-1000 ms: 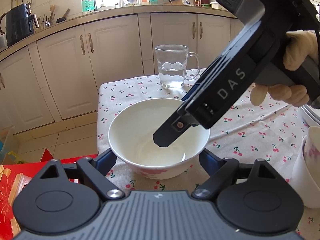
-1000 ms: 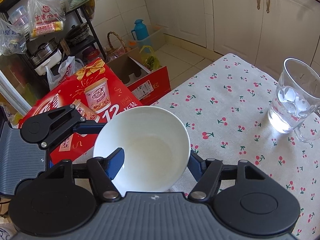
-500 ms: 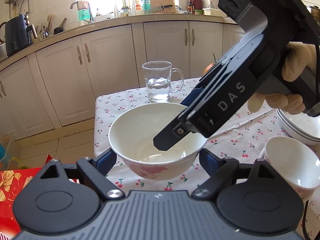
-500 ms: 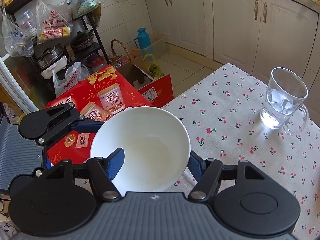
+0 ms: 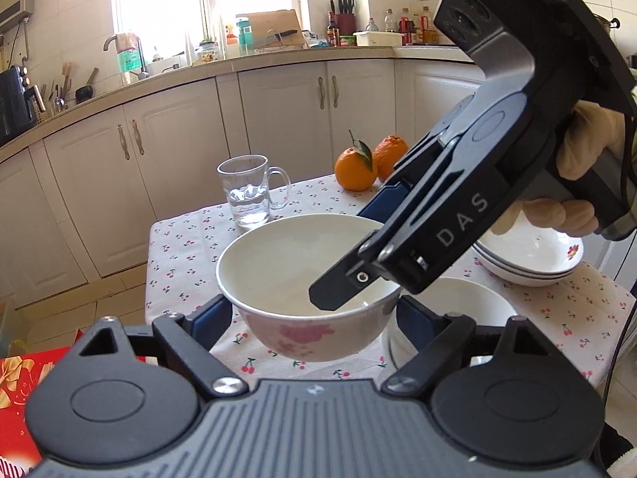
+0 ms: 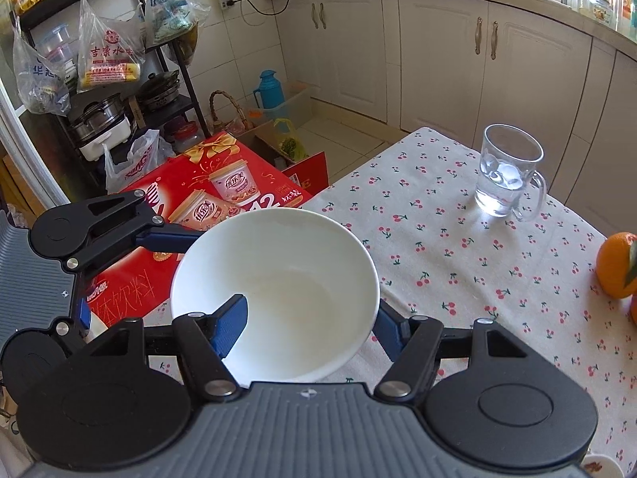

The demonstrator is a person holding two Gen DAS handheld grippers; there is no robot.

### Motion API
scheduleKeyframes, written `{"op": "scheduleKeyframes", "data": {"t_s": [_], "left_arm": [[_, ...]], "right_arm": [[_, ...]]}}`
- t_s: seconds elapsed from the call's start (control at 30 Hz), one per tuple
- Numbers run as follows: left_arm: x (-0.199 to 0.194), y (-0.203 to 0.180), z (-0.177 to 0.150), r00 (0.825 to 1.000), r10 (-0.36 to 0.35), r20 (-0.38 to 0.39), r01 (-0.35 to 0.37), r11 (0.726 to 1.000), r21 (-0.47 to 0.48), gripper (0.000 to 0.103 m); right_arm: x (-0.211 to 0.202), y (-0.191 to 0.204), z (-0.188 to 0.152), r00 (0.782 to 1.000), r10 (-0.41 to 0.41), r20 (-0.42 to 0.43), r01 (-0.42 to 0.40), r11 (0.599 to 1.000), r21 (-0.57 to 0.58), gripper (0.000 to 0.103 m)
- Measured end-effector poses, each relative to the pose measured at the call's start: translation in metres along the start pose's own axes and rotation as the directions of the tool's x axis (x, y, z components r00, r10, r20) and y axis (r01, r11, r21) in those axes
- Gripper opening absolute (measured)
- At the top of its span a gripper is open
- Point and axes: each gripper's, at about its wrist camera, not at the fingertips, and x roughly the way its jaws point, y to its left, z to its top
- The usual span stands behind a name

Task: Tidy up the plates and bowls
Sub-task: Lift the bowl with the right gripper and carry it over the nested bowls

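The white bowl (image 5: 306, 279) hangs empty above the table (image 5: 557, 310), clamped across its sides by the left gripper (image 5: 314, 310), while the right gripper (image 6: 306, 318) pinches its rim, one jaw inside. Beyond both jaws stands a glass mug (image 5: 249, 191) holding water; stacked plates (image 5: 529, 255) lie right of the left jaws.

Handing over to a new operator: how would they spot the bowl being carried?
Find the cherry-print tablecloth. Above its near edge, the carried bowl is off the cloth, its rim pinched by the right hand-held gripper. Unlike the other bowls, it's airborne.
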Motion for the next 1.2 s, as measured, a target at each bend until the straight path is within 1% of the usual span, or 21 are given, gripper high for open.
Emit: {"op": "scheduleKeyframes", "data": {"t_s": [0.27,0.47,0.77,1.2], "left_arm": [[-0.007,-0.038,0.0,0.998,-0.067,0.01,0.067,0.997,0.032,0.089],[-0.004,-0.055,-0.004,0.994,-0.111,0.005,0.111,0.993,0.03,0.089],[0.003,-0.06,-0.011,0.99,-0.138,-0.015,0.138,0.99,0.003,0.089],[0.017,-0.059,-0.014,0.984,-0.168,-0.052,0.167,0.986,-0.028,0.089]], "right_arm": [[-0.038,0.003,-0.037,0.999,-0.051,0.016,0.05,0.998,0.036,0.073],[-0.054,0.0,-0.061,0.996,-0.085,0.011,0.084,0.994,0.066,0.073],[-0.051,-0.005,-0.081,0.996,-0.093,0.0,0.092,0.991,0.099,0.073],[-0.045,-0.009,-0.085,0.995,-0.101,-0.019,0.103,0.988,0.114,0.073]]}}
